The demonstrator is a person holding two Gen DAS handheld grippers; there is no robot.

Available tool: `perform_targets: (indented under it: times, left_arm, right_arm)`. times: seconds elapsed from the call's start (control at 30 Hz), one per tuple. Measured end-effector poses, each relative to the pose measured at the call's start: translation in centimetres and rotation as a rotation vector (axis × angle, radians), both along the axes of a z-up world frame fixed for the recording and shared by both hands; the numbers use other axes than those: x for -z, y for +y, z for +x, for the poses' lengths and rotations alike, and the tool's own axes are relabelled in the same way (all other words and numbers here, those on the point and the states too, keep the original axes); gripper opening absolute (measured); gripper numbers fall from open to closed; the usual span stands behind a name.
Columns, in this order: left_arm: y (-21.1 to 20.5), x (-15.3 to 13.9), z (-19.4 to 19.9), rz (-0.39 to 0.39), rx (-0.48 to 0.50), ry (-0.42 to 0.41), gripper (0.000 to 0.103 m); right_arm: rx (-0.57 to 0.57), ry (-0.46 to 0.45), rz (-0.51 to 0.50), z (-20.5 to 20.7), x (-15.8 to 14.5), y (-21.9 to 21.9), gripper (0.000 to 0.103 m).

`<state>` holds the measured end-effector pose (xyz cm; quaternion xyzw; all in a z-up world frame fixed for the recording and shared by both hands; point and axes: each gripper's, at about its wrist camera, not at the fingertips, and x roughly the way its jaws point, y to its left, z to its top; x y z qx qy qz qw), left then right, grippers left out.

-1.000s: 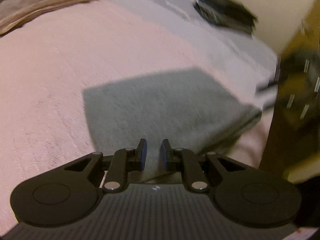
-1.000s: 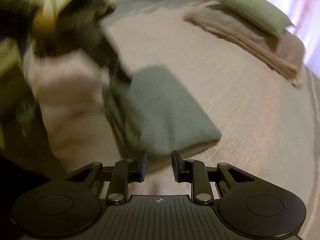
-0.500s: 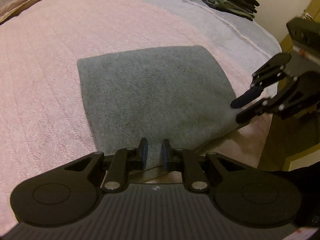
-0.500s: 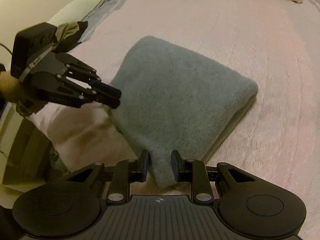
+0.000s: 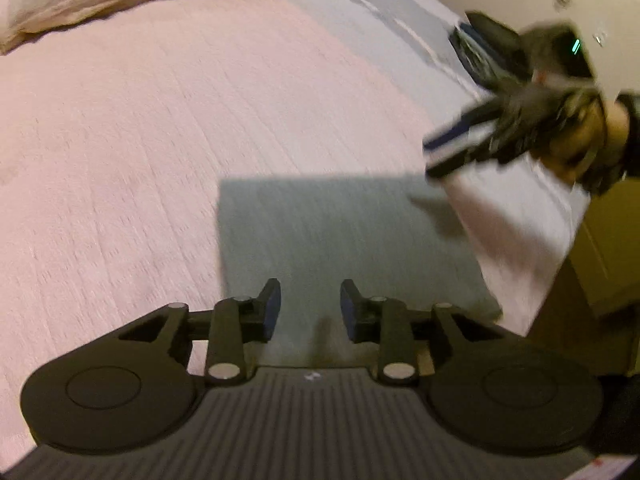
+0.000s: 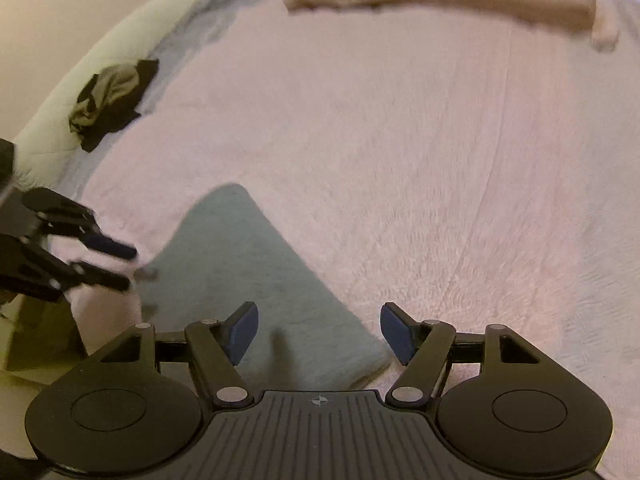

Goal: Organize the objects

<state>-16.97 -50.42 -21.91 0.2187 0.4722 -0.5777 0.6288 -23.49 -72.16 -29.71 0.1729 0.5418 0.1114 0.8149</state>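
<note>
Both claws stood open and empty over the grey cloth.

Left claw (image 5: pixel 310 311), at the bottom centre of the left view, had its jaws parted moderately and held nothing; the right claw (image 6: pixel 318 332), at the bottom centre of the right view, was spread wide and also held nothing. The folded grey cloth (image 5: pixel 340 240) lay flat on the pink bed cover (image 5: pixel 140 160), in the lower middle of both views, close to the bed edge at the lower right of the left view. A pile of dark clothes (image 6: pixel 110 100) lay in the upper left of the right view. In my judgement, a grip on only the top layer could pull the fold open. A push toward the near edge could slide the cloth off the bed.
</note>
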Motion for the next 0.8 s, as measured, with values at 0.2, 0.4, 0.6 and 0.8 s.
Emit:
perform_targets:
  times: [0.2,0.4,0.6,0.8]
  left_arm:
    - [-2.9,0.6,1.6,0.022,-0.010,0.025,0.033]
    - [-0.6,2.5,0.2,0.075,-0.128,0.077,0.033]
    - [3.5,2.6,-1.8,0.103,-0.337,0.164,0.033]
    - [3.8,4.3,-3.0,0.105,-0.441,0.246,0.039]
  right_arm:
    - [-0.102,0.089,0.104,1.7,2.5,-2.2,0.066]
    - [-0.170,0.160,0.276,2.6,4.2,-4.0,0.067]
    - [-0.162,0.199,0.266,2.9,3.6,-4.9,0.045]
    - [-0.072,0.155,0.287,0.3,1.3,-5.7,0.033]
